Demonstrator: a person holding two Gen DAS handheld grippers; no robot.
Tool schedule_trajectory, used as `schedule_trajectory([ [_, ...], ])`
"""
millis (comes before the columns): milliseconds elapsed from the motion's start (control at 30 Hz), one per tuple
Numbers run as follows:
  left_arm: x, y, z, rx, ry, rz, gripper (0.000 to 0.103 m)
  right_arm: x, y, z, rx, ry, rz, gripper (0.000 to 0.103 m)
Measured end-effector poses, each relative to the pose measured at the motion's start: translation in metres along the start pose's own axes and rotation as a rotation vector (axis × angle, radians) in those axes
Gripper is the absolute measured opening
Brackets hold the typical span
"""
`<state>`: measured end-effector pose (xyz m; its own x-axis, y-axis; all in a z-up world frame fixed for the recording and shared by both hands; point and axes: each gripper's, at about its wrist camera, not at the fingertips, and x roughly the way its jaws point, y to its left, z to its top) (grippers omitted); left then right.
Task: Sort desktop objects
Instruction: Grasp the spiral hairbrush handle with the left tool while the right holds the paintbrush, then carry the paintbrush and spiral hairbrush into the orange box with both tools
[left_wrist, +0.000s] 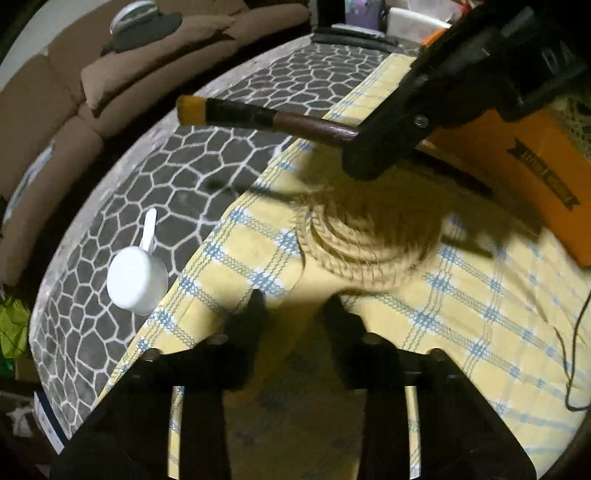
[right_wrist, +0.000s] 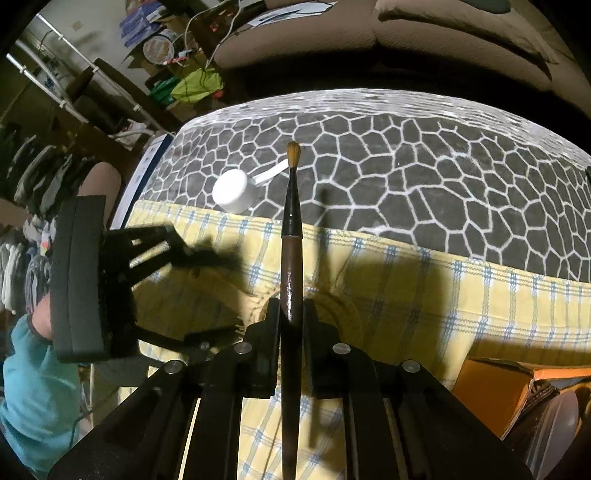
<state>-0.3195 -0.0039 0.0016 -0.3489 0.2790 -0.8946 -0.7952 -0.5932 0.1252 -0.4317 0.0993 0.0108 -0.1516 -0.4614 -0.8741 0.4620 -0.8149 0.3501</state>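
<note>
My right gripper (right_wrist: 291, 314) is shut on a brown-handled paintbrush (right_wrist: 291, 236) with its tan bristles pointing away. In the left wrist view that gripper (left_wrist: 360, 157) holds the brush (left_wrist: 258, 118) in the air above the table. My left gripper (left_wrist: 295, 302) is open and empty, low over the yellow checked cloth (left_wrist: 480, 314), just short of a round woven rope coaster (left_wrist: 354, 236). In the right wrist view it (right_wrist: 229, 291) is at the left. A white measuring scoop (left_wrist: 136, 275) lies upside down on the grey stone-pattern tabletop (left_wrist: 177, 177), left of the cloth; it also shows in the right wrist view (right_wrist: 236, 190).
An orange box (left_wrist: 517, 177) lies on the cloth at the right, also in the right wrist view (right_wrist: 495, 391). A brown sofa (left_wrist: 110, 74) stands beyond the table's far edge. A thin black cable (left_wrist: 569, 354) runs over the cloth at the right.
</note>
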Motion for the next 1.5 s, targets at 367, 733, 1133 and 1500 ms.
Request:
schedule_trajectory([
  [367, -0.030, -0.015, -0.018, -0.309, -0.073, -0.029, 0.015, -0.033, 0.005, -0.014, 0.019, -0.044, 0.042, 0.010],
  [733, -0.073, -0.038, -0.027, -0.672, -0.102, -0.085, 0.006, -0.112, 0.004, -0.044, 0.067, -0.129, 0.077, 0.010],
  [1133, -0.134, -0.076, 0.009, -0.859, -0.241, -0.269, 0.006, -0.200, -0.055, -0.119, 0.159, -0.172, 0.004, 0.010],
  [1500, -0.142, -0.137, 0.103, -0.862, -0.314, -0.390, 0.006, -0.228, -0.131, -0.174, 0.284, -0.172, -0.059, 0.010],
])
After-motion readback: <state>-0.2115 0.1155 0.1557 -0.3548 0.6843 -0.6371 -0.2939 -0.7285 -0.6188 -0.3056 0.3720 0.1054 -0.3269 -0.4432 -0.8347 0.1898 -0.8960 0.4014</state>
